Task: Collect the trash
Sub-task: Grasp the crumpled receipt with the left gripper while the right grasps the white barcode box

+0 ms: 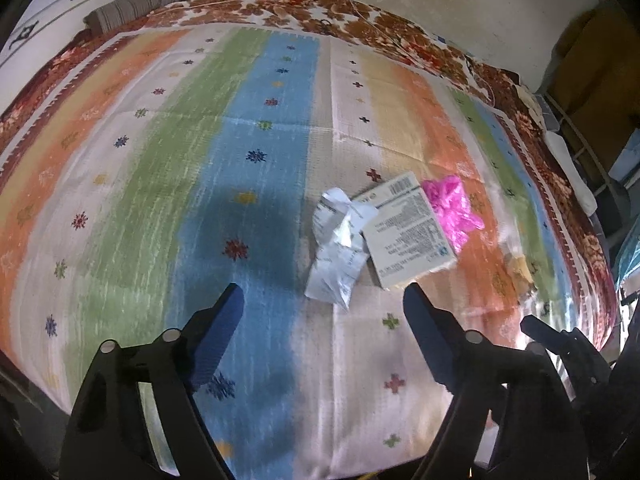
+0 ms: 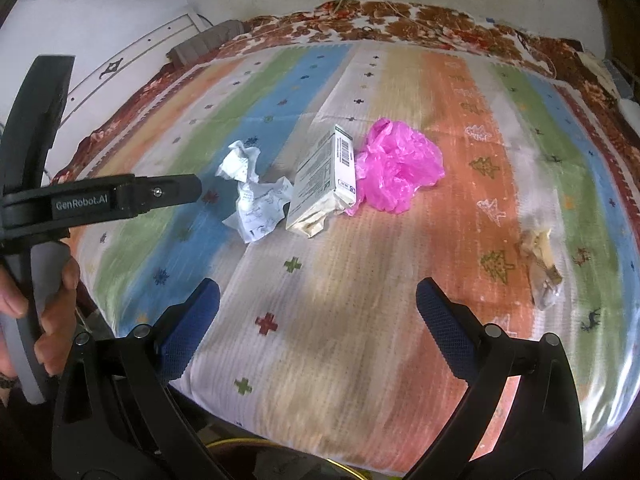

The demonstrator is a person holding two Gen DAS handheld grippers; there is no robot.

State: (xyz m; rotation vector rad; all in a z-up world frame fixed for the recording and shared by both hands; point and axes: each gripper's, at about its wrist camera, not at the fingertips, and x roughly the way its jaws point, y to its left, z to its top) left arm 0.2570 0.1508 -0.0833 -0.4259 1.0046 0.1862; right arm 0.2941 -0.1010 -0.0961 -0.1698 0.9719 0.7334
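Observation:
Trash lies on a striped bedsheet [image 1: 256, 120]. A crumpled white paper [image 1: 340, 248] [image 2: 256, 196] touches a white printed carton [image 1: 404, 232] [image 2: 324, 184]. A pink plastic bag [image 1: 452, 204] [image 2: 396, 168] sits against the carton's other side. A brown crumpled wrapper [image 2: 542, 268] [image 1: 516, 264] lies apart, nearer the right edge. My left gripper [image 1: 323, 294] is open above the sheet, with the paper just beyond its fingertips and nothing between its pads. My right gripper [image 2: 318, 286] is open over bare sheet, short of the pile.
A brown floral blanket [image 1: 360, 16] runs along the bed's far side below a pale wall. A grey roll [image 1: 132, 6] lies at the far left corner. The right wrist view shows a hand [image 2: 56, 304] gripping the left gripper's handle. Clutter stands beyond the bed's right edge [image 1: 592, 152].

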